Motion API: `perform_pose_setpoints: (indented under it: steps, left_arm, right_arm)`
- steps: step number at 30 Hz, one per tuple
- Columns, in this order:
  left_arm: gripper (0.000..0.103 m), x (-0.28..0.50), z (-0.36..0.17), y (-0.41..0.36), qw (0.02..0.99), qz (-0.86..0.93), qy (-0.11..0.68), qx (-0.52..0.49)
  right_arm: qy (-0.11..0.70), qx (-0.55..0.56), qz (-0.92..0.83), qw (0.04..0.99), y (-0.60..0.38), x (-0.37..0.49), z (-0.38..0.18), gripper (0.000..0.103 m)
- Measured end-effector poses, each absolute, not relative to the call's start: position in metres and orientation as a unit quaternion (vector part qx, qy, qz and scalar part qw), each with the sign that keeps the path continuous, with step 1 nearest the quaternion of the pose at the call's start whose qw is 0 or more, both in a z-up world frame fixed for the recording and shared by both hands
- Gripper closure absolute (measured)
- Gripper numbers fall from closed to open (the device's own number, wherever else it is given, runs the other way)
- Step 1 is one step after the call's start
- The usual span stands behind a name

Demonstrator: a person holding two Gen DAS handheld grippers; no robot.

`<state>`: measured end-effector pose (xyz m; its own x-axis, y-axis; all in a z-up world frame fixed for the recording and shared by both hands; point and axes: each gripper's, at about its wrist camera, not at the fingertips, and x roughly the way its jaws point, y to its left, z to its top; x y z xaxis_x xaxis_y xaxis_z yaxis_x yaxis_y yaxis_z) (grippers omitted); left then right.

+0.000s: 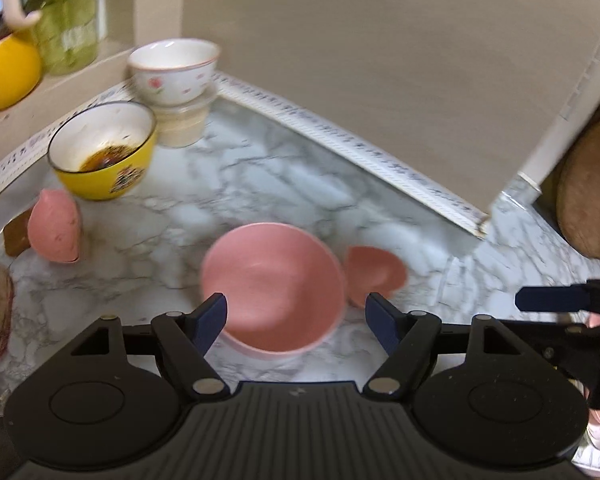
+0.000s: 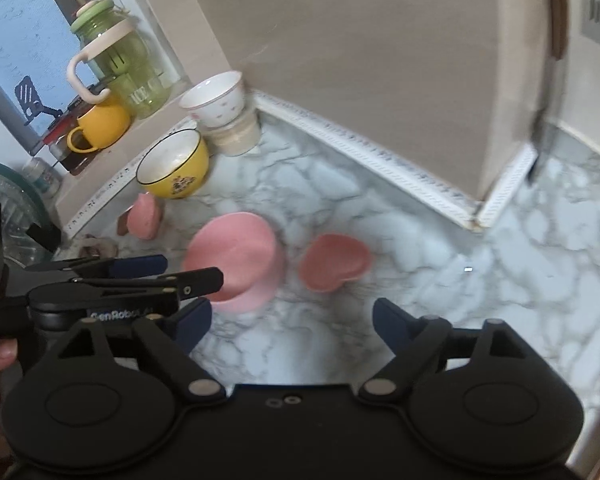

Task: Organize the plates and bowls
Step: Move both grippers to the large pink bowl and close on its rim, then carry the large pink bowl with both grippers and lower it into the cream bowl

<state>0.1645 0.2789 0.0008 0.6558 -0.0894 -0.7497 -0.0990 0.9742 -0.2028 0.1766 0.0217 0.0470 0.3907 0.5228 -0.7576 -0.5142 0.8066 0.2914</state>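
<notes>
Left gripper (image 1: 296,316): fingers spread wide, empty; a blue pad sits on either side of the pink bowl's near rim, contact unclear through blur.
Right gripper (image 2: 292,320): fingers spread, nothing between them, only bare tabletop ahead.
Pink bowl (image 1: 272,286): upright on the marble tabletop (image 1: 260,168), lower centre of the left wrist view; left of centre in the right wrist view (image 2: 236,256).
Heart-shaped pink dish (image 2: 334,262): just right of the pink bowl, apart from it.
Yellow bowl (image 1: 104,150): upper left, dark residue inside.
White floral bowl (image 1: 174,68): behind the yellow bowl, stacked on a pale container (image 1: 182,122).
Pink rounded object (image 1: 54,226): left edge, near the yellow bowl.
Windowsill, upper left: green jar (image 2: 120,64), yellow mug (image 2: 100,124).
</notes>
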Motion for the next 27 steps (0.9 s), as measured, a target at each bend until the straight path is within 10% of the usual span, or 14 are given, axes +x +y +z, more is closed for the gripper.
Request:
perform_pose_setpoints:
  steps: [16, 27]
  left_arm:
    - [0.028, 0.208, -0.043, 0.334, 0.88, 0.027, 0.452, -0.145]
    - [0.073, 0.21, -0.051, 0.332, 0.878, 0.027, 0.458, -0.135]
  right_arm:
    - [0.501, 0.007, 0.295, 0.813, 0.09, 0.209, 0.001, 0.039]
    - [0.531, 0.016, 0.294, 0.795, 0.107, 0.217, -0.021, 0.085]
